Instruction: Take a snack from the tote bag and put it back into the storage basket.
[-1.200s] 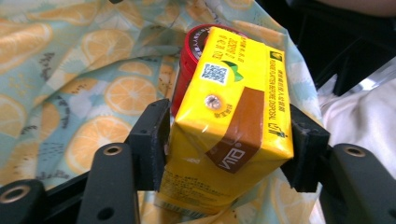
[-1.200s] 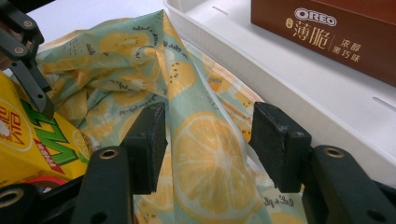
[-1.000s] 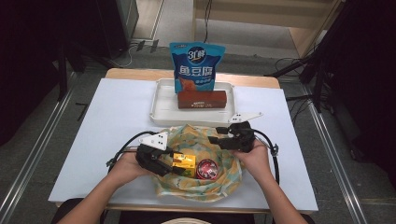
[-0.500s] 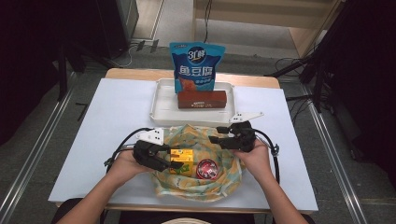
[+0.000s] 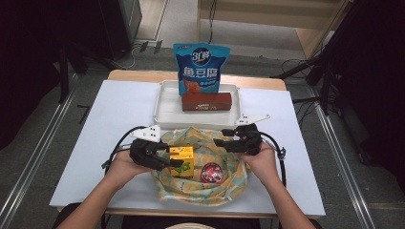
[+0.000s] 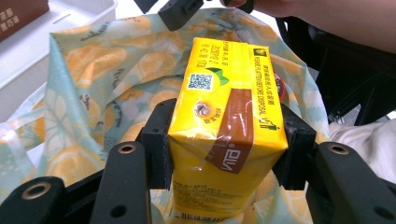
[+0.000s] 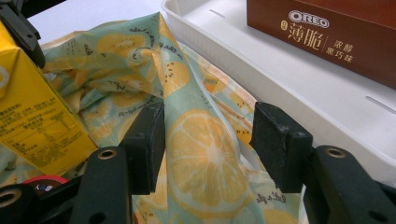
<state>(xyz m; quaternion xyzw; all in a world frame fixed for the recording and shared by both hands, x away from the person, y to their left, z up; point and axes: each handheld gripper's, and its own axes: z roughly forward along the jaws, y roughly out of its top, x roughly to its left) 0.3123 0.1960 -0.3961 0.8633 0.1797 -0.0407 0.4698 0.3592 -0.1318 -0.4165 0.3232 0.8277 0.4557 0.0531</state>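
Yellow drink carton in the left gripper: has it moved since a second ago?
Yes. The yellow drink carton has shifted slightly leftward, away from the small round red tin, while the white plastic tray stays put.

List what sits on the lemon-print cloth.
On the cloth: a yellow drink carton, clamped by the left gripper, and a round red item beside it. The right gripper hovers open over a fold. Anything beneath the cloth is hidden.

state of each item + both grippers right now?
yellow drink carton: clamped by left gripper, over cloth bag.
lemon-print cloth bag: rumpled, open on table.
right gripper: open, a bag fold between its jaws.
red round tin: lying in bag.
Oreo box: in white tray.
blue snack pouch: upright.
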